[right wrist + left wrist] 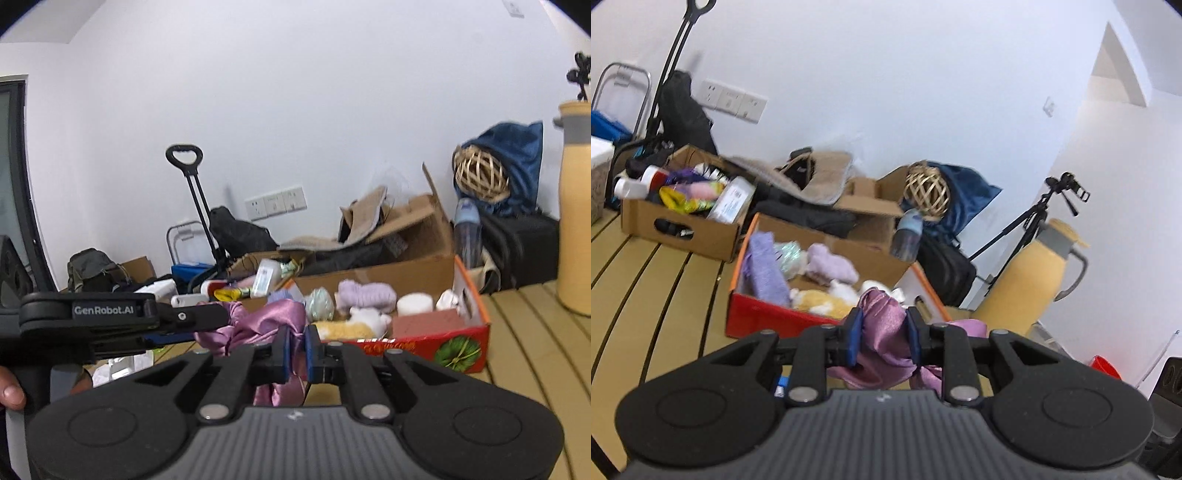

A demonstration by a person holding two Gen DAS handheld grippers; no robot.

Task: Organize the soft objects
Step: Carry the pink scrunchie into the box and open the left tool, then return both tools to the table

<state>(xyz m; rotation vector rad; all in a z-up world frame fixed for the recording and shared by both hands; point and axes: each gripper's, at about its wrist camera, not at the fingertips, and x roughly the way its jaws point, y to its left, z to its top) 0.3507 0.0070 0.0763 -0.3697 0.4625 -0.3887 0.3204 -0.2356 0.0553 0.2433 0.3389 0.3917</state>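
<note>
A shiny pink satin cloth [882, 328] is bunched between my two grippers above the table. My left gripper [884, 336] is shut on it; it shows from the side in the right wrist view [207, 317]. My right gripper [296, 350] is shut on another part of the same cloth [258, 325]. Behind the cloth stands an open red and orange cardboard box [757, 317] [461, 343] holding several soft things: a lilac knit cloth [766, 269], a lilac plush [831, 264] [365, 293], a yellow plush [820, 301] and a white plush [369, 317].
A brown box [679, 229] of bottles and oddments stands at the back left. More open cartons, a wicker ball [927, 194], a blue bag and black bags line the wall. A yellow thermos jug [1030, 280] [576, 206] stands right. The slatted wooden table [657, 288] spreads left.
</note>
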